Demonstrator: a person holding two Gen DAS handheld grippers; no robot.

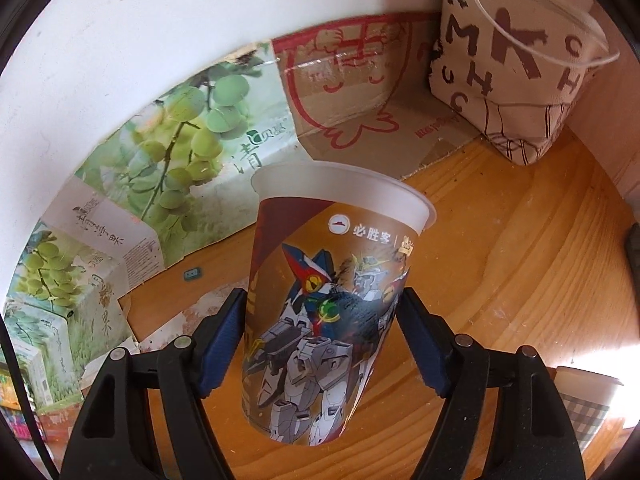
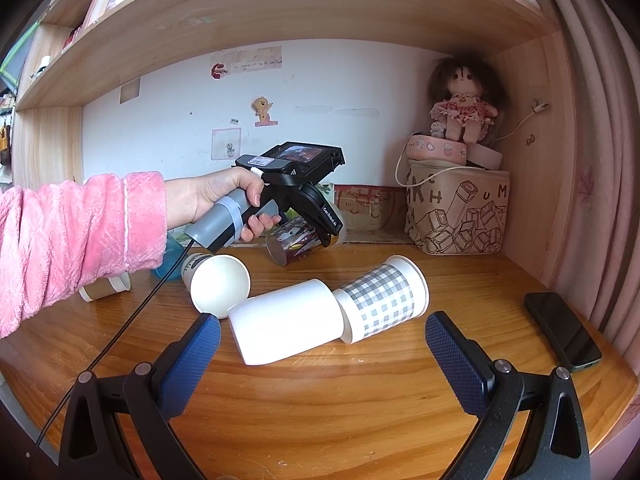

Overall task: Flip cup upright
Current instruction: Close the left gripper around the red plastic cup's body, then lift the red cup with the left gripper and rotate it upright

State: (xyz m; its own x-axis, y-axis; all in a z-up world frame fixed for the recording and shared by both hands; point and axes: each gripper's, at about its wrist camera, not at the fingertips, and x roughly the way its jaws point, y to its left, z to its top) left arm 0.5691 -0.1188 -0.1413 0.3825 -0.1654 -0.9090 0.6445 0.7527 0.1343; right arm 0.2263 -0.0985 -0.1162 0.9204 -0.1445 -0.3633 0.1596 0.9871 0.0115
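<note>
My left gripper is shut on a robot-print cup, blue pads on both its sides. The cup is held above the wooden desk, its white rim pointing away from the camera. From the right wrist view the same cup hangs tilted, base toward the front, under the left gripper. My right gripper is open and empty above the desk front. Just beyond it a plain white cup and a grey-checked cup lie on their sides, nested.
Another white cup lies on its side, mouth toward me, and a brown-banded cup lies at far left. A phone lies at right. A printed bag with a doll on it, and cardboard boxes line the back wall.
</note>
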